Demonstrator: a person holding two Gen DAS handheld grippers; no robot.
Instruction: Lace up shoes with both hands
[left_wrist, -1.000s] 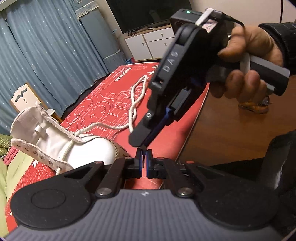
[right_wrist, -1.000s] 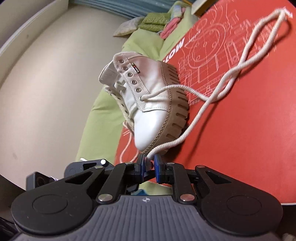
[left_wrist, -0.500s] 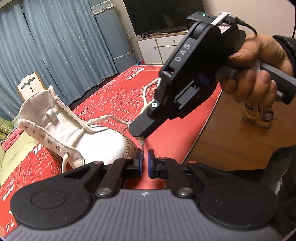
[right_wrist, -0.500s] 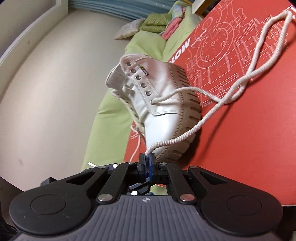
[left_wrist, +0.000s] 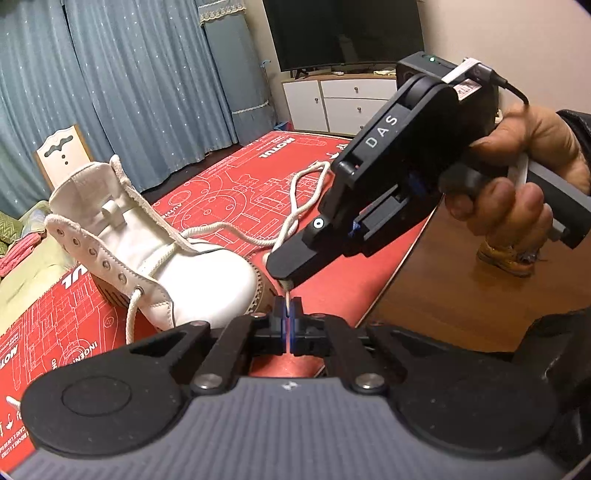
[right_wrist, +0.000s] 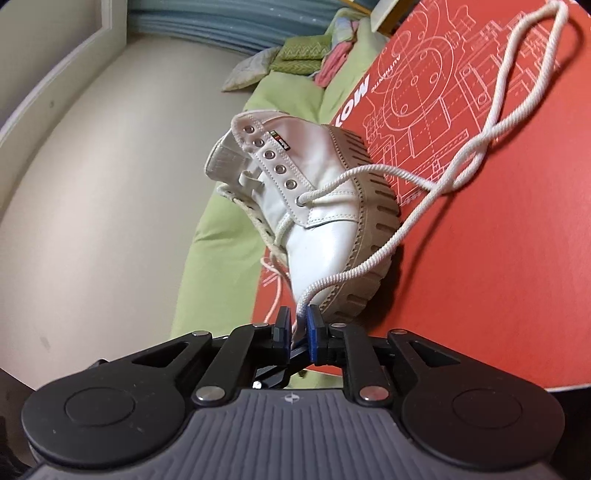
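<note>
A white lace-up shoe (left_wrist: 177, 266) stands on a red mat (left_wrist: 229, 192), toe toward me. Its white shoelace (left_wrist: 306, 195) is threaded through the lowest eyelets and loops loosely over the mat. My left gripper (left_wrist: 286, 317) is shut on the lace's tip, just in front of the toe. My right gripper (left_wrist: 286, 275), held by a hand (left_wrist: 524, 173), points down right above that tip. In the right wrist view the right gripper (right_wrist: 298, 328) has its jaws opening. The shoelace (right_wrist: 369, 262) runs between the pads, which do not press on it. The shoe (right_wrist: 317, 206) shows several bare eyelets.
The mat lies on a wooden table (left_wrist: 461, 295) whose edge runs to the right. A small brown shoe (left_wrist: 506, 258) sits beyond it. Green bedding (right_wrist: 229, 221) with folded cloths lies past the shoe. A chair back (left_wrist: 62, 151), curtains and a TV cabinet (left_wrist: 332, 107) stand farther off.
The right gripper's jaws shut on the lace end half a second ago and now stand apart. The left gripper has closed on the lace tip and risen slightly.
</note>
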